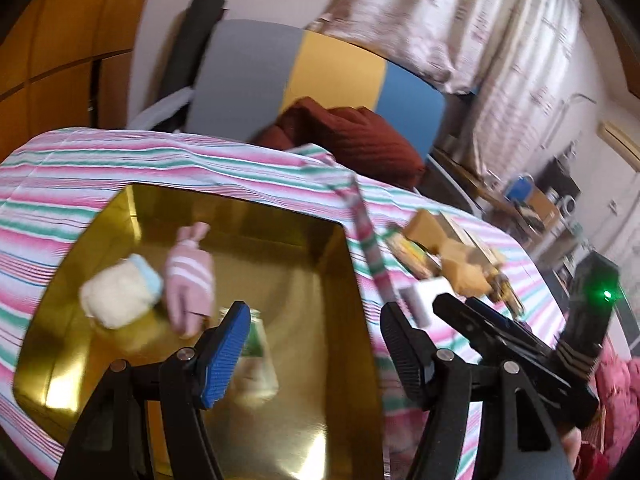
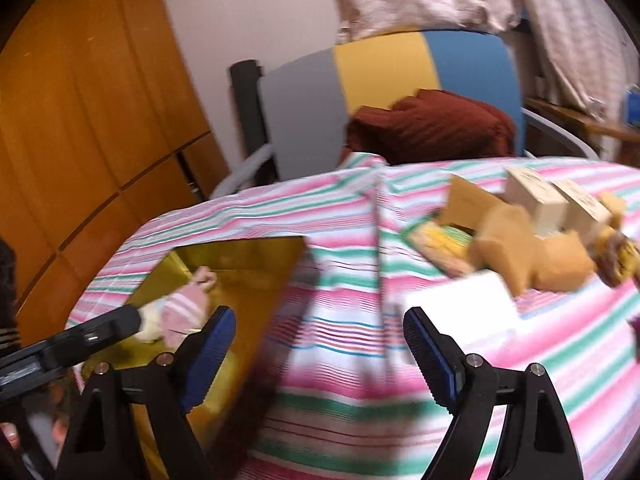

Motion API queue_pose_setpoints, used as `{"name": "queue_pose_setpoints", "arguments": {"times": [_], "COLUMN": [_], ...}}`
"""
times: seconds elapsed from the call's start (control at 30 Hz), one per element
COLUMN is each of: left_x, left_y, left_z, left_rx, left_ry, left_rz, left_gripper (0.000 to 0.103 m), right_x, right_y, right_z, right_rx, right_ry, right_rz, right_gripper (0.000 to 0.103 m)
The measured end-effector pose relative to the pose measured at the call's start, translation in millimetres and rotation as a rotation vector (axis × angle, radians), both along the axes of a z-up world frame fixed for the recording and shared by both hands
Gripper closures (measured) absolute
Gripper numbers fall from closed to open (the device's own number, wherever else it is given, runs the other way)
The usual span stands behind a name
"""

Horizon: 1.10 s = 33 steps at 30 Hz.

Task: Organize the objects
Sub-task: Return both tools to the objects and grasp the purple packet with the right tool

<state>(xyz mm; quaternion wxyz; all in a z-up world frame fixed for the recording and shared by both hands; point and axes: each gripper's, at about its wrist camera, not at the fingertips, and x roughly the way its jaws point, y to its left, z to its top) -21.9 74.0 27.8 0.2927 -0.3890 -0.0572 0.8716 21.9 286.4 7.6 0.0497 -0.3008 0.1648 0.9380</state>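
A gold box (image 1: 304, 400) sits in the striped cloth (image 1: 120, 168). In it lie a cream sock bundle (image 1: 118, 296), a pink striped glove (image 1: 190, 276) and a small clear jar (image 1: 256, 360). My left gripper (image 1: 316, 344) is open above the box's right side, empty. My right gripper (image 2: 320, 352) is open and empty above the cloth (image 2: 352, 320), right of the box (image 2: 248, 264). The right gripper also shows in the left wrist view (image 1: 472, 312). A pile of tan blocks (image 2: 516, 244), cream boxes (image 2: 536, 196) and a white box (image 2: 460, 300) lies at the right.
A grey, yellow and blue chair back (image 1: 304, 76) with a maroon cloth (image 1: 360, 136) stands behind the table. A wooden cabinet (image 2: 80, 140) is at the left. Curtains (image 1: 460, 20) hang at the back right. A cluttered shelf (image 1: 532, 200) stands far right.
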Motion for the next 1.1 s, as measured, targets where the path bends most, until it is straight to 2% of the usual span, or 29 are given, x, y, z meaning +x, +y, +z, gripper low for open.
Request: {"name": "queue_pose_setpoints", "arguments": {"times": [0.13, 0.33, 0.43, 0.5, 0.6, 0.67, 0.77, 0.83, 0.93, 1.1], "left_x": [17, 40, 43, 43, 43, 44, 47, 48, 45, 35], "left_y": [20, 52, 63, 70, 83, 95, 111, 123, 143, 171], "left_z": [0, 0, -1, -2, -5, -5, -2, 1, -1, -13], "left_rx": [-0.017, -0.034, -0.024, -0.025, -0.025, -0.022, -0.023, -0.021, -0.031, -0.08], "left_ry": [0.025, 0.05, 0.041, 0.034, 0.022, 0.027, 0.045, 0.058, 0.051, 0.044], "left_rz": [-0.049, -0.141, -0.166, -0.174, -0.193, -0.203, -0.225, -0.236, -0.265, -0.301], "left_gripper": [0.035, 0.035, 0.035, 0.035, 0.035, 0.035, 0.035, 0.035, 0.035, 0.035], "right_x": [19, 53, 74, 88, 103, 113, 117, 116, 113, 108], "right_y": [28, 69, 97, 122, 163, 195, 232, 243, 251, 239], "right_z": [-10, -28, -30, -28, -28, -30, -41, -49, -62, -71], "right_rx": [-0.004, 0.082, 0.173, 0.257, 0.325, 0.28, 0.17, 0.139, 0.081, 0.144], "right_ry": [-0.018, -0.062, -0.073, -0.087, -0.131, -0.147, -0.167, -0.181, -0.197, -0.179], "right_rz": [-0.066, -0.159, -0.264, -0.37, -0.515, -0.576, -0.565, -0.537, -0.501, -0.495], "right_gripper": [0.016, 0.016, 0.016, 0.015, 0.011, 0.011, 0.013, 0.028, 0.039, 0.046]}}
